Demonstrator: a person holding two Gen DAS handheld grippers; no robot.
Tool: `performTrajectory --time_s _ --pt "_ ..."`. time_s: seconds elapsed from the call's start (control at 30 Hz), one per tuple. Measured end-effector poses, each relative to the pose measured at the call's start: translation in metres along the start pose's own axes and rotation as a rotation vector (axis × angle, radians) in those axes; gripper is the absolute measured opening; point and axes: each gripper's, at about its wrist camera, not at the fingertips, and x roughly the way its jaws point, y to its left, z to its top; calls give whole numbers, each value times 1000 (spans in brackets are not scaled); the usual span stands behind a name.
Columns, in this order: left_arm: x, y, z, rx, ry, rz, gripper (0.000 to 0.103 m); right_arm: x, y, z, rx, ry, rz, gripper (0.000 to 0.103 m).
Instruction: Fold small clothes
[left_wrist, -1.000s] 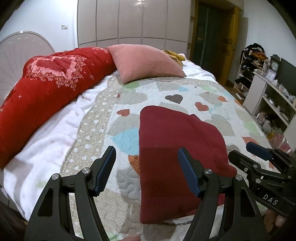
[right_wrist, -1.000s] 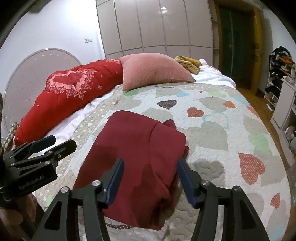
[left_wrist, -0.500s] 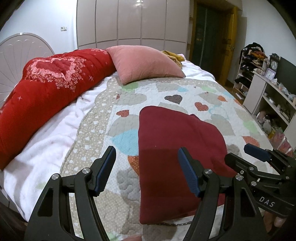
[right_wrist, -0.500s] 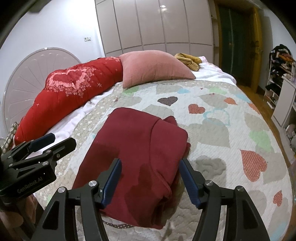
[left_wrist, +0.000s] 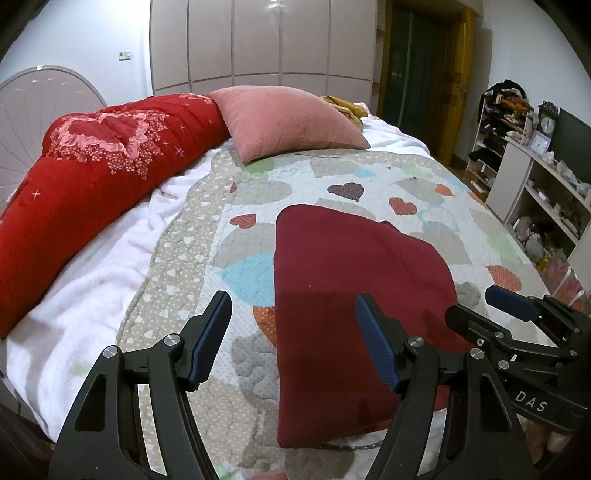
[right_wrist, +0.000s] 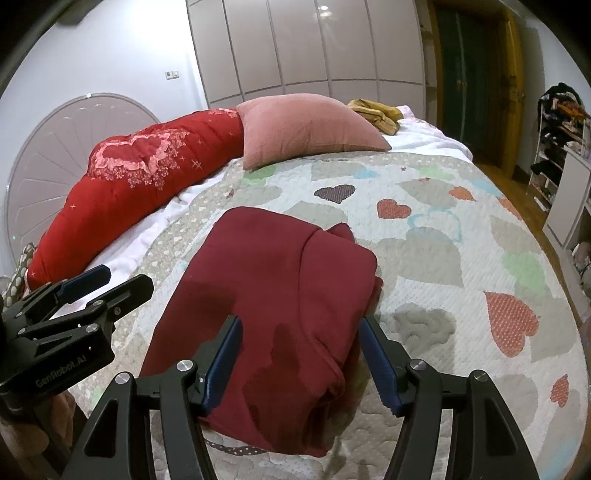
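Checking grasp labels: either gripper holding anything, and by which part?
Nothing held. Left gripper and right gripper are both open, hovering over the folded maroon garment.

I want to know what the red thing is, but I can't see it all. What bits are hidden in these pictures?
- Dark red garment, left wrist view: its near right corner hides behind the left claw and the right claw.
- Same garment, right wrist view: the right claw covers its near edge, and its folded-under layers don't show, so its type is unclear.
- Shelf items, left wrist view: too small.
- Yellow cloth: partly behind the pink pillow.
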Motion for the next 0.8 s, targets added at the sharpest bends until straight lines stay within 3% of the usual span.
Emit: performTrajectory --time_s 0.5,0.8 --pt "8 1 -2 5 -5 -10 70 13 -1 -2 -3 31 3 63" --pt "20 21 0 -46 -3 -11 70 26 -10 -3 15 55 -5 63"
